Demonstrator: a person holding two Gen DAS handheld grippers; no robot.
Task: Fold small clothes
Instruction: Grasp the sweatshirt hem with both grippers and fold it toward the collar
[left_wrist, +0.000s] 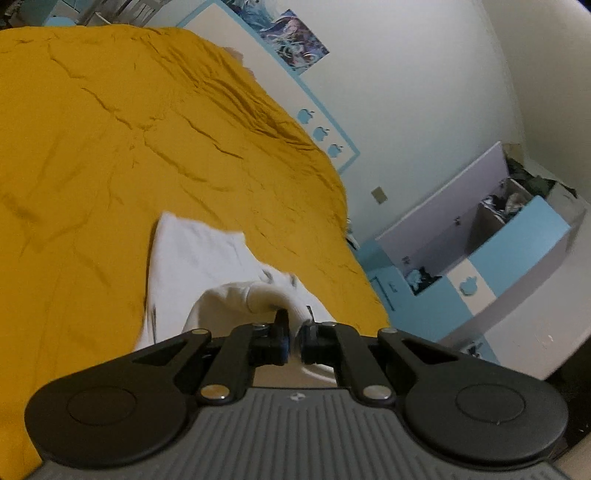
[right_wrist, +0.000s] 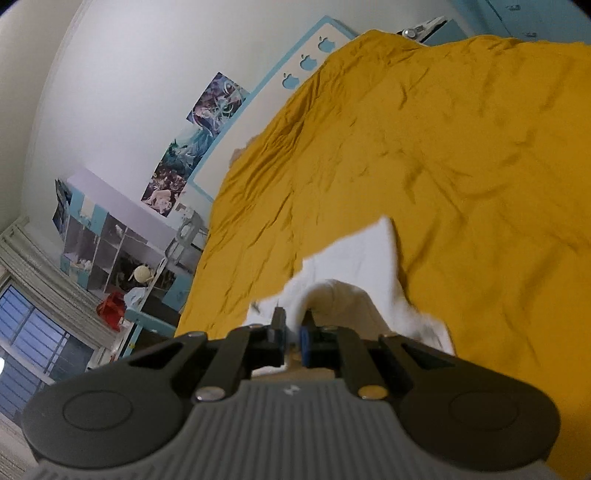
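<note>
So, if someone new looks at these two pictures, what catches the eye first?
First, the mustard-yellow bedspread, wrinkled and filling most of both views. Next, the white garment lying on it near the cameras, pinched by the left gripper and the right gripper. Blue apple cut-outs mark the headboard.

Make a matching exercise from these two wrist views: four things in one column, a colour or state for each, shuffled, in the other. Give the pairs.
Things:
1. bedspread
2. white garment
3. left gripper
4. poster

States:
A. stuck on the wall
B. mustard yellow, wrinkled
C. shut on white cloth
D. lying on the bed, one edge lifted

Pairs: 1-B, 2-D, 3-C, 4-A
</note>
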